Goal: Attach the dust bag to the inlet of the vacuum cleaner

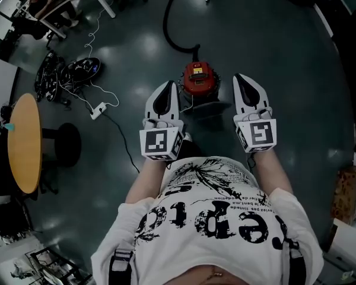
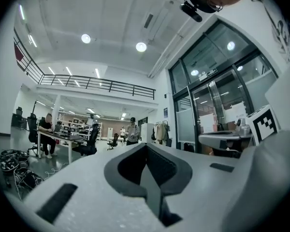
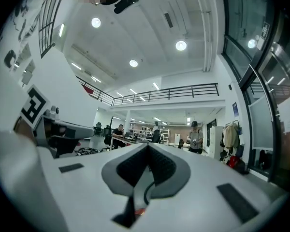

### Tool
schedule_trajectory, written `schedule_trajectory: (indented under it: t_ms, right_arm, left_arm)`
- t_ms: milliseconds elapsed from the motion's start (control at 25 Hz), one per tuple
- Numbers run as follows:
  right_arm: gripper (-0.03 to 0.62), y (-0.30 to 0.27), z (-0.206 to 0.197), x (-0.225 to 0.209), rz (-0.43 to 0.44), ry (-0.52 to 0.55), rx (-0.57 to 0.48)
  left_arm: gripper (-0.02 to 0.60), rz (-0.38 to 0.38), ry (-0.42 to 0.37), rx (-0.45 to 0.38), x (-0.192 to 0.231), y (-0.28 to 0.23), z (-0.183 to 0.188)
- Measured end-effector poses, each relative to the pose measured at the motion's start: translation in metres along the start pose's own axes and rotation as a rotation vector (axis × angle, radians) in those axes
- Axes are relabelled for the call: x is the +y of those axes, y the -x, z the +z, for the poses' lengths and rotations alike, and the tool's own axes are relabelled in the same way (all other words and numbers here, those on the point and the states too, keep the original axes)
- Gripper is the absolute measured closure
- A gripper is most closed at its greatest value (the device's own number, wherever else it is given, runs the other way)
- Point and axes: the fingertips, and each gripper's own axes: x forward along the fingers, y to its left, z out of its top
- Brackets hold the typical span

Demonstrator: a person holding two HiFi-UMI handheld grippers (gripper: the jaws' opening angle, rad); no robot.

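Head view: the vacuum cleaner point(image 1: 200, 79) stands on the floor point(image 1: 273, 52), ahead of and well below both sets of fingertips. It lies between the left gripper point(image 1: 167, 86) and the right gripper point(image 1: 242, 79), about equally near each. I cannot make out a dust bag.
Left gripper view: the fingers point(image 2: 130, 164) are pressed together, empty, with no vacuum in sight.
Right gripper view: the fingers point(image 3: 165, 170) are likewise closed on nothing
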Motion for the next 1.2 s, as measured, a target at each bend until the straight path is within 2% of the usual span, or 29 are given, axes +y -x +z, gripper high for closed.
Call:
schedule_trajectory:
  t_ms: [200,360,520,720,920,1200]
  right_arm:
    - [0.592,0.02,-0.004,0.005,0.014,-0.003,0.008]
    - [0.592,0.037,0.002,0.011,0.017,-0.016,-0.003]
    - [0.592,0.045,0.011,0.015,0.03,-0.011,-0.019]
    - [0.592,0.049,0.004,0.024,0.055,-0.007,-0.008]
    - [0.592,0.055,-0.005,0.031,0.083,0.012,0.019]
    - [0.592,0.058,-0.016,0.028,0.093,-0.062,0.023]
  left_arm:
    - [0.578,-0.009,-0.022,0.009,-0.018,0.015,-0.004]
    - [0.578,0.038,-0.034,0.005,-0.025,0.03,-0.003]
    - [0.578,0.046,-0.018,0.011,-0.033,0.038,-0.003]
    - [0.577,0.05,-0.014,0.031,-0.033,0.047,-0.012]
    - [0.577,0.04,-0.014,0.046,-0.038,0.049,-0.016]
    - [0.577,0.005,0.005,0.102,-0.057,0.053,-0.043]
